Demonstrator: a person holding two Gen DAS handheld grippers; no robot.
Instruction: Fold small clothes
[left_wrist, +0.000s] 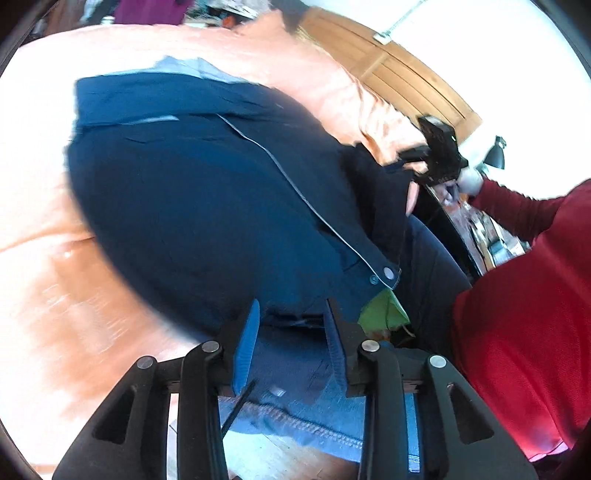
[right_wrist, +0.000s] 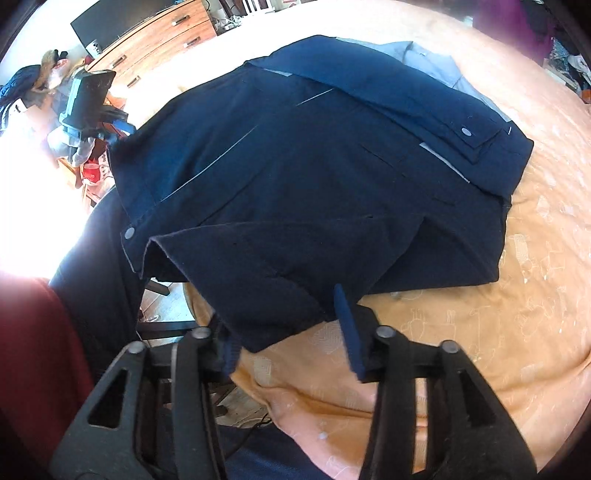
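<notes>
A navy jacket (left_wrist: 207, 192) (right_wrist: 314, 177) with grey piping and snap buttons lies spread on a peach bedspread (left_wrist: 55, 277) (right_wrist: 480, 350). One side of it hangs off the bed edge. My left gripper (left_wrist: 291, 310) is at that hanging hem, its blue fingers parted with a fold of cloth between them. In the right wrist view the left gripper (right_wrist: 90, 98) sits at the jacket's far left corner. My right gripper (right_wrist: 280, 317) stands open at the near corner, where the cloth drapes over its left finger (right_wrist: 227, 354). The left wrist view shows the right gripper (left_wrist: 439, 155) at the jacket's far edge.
A pale grey-blue cloth (right_wrist: 424, 55) pokes out from under the jacket's far side. A person in a red top (left_wrist: 517, 295) stands at the bed edge. A wooden dresser (right_wrist: 155, 40) and clutter stand beyond the bed. Something green (left_wrist: 384, 310) lies below the hem.
</notes>
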